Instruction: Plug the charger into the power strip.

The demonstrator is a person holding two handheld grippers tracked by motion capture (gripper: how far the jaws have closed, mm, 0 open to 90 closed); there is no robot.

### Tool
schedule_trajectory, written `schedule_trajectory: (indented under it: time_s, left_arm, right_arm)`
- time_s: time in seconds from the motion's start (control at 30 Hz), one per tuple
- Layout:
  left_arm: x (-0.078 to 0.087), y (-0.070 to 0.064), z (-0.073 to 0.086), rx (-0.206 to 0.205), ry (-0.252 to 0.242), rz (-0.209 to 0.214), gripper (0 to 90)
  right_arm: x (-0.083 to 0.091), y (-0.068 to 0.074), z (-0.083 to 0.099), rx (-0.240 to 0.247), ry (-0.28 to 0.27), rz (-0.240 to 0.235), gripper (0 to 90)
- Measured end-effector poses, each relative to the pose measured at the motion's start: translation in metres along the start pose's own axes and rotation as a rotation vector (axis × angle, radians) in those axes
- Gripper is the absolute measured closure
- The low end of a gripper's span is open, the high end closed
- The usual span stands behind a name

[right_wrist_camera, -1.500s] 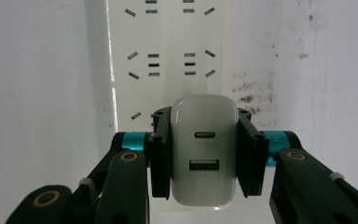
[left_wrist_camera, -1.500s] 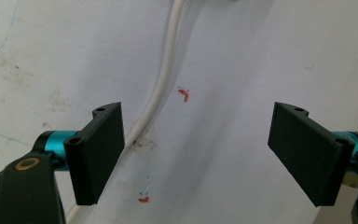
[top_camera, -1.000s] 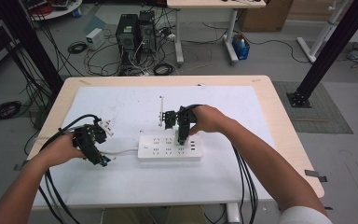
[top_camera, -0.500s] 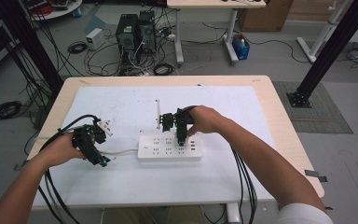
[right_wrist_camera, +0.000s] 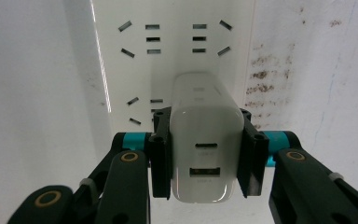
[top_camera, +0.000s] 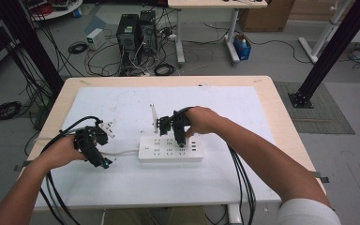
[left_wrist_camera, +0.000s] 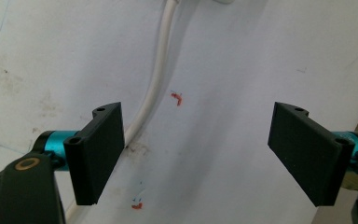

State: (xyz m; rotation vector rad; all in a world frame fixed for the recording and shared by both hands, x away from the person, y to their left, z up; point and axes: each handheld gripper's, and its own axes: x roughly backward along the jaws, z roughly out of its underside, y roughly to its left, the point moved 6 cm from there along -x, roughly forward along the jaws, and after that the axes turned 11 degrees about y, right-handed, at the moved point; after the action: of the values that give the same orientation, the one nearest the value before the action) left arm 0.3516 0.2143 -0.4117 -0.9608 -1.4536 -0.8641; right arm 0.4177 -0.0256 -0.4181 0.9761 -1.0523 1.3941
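Right gripper view showed your right gripper (right_wrist_camera: 205,154) clamping the white USB charger block (right_wrist_camera: 206,140) above the white power strip (right_wrist_camera: 177,56), unseated; left gripper (left_wrist_camera: 198,154) gaped wide.

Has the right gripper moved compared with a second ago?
No. In the high view the right gripper sits at the same spot over the power strip, shut on the white charger.

white charger (right_wrist_camera: 205,154) with 2 ports, upright on white power strip (top_camera: 154,152)
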Motion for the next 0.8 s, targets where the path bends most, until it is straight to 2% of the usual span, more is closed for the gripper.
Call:
schedule_trajectory:
  time_s: [0.17,0.3,0.47,0.53,0.57,0.6,0.67,0.73,0.8]
  left_arm:
    - [0.001,0.003,0.0,-0.009,0.008,-0.005,18.6]
    - [0.0,0.003,0.0,-0.007,0.001,-0.001,18.6]
    - [-0.001,0.004,-0.002,-0.004,-0.01,-0.004,18.6]
    - [-0.001,0.003,-0.002,-0.004,-0.011,-0.001,18.6]
    - [-0.002,0.003,-0.001,-0.008,-0.009,0.001,18.6]
    - [-0.002,0.002,-0.001,-0.011,-0.006,0.005,18.7]
    - [-0.003,0.002,-0.001,-0.011,-0.003,0.009,18.7]
    - [-0.003,0.002,-0.001,-0.01,-0.004,0.008,18.6]
    - [-0.001,0.001,-0.001,-0.013,-0.008,0.007,18.6]
  right_arm:
    - [0.0,-0.004,-0.003,-0.008,0.019,-0.04,63.0]
    - [-0.001,-0.004,-0.003,0.003,0.021,-0.038,63.0]
    - [-0.002,-0.001,-0.003,0.001,0.013,-0.013,63.0]
    - [-0.002,0.001,-0.002,-0.004,-0.014,0.004,62.9]
    - [-0.002,0.004,-0.001,-0.018,-0.019,0.014,63.0]
    - [-0.003,0.005,-0.001,-0.001,-0.024,0.044,62.9]
    - [-0.003,0.008,-0.001,-0.022,-0.026,0.062,62.9]
    - [-0.004,0.004,-0.001,-0.026,-0.036,0.034,62.9]
    - [-0.004,0.001,0.0,-0.039,-0.042,-0.015,62.9]
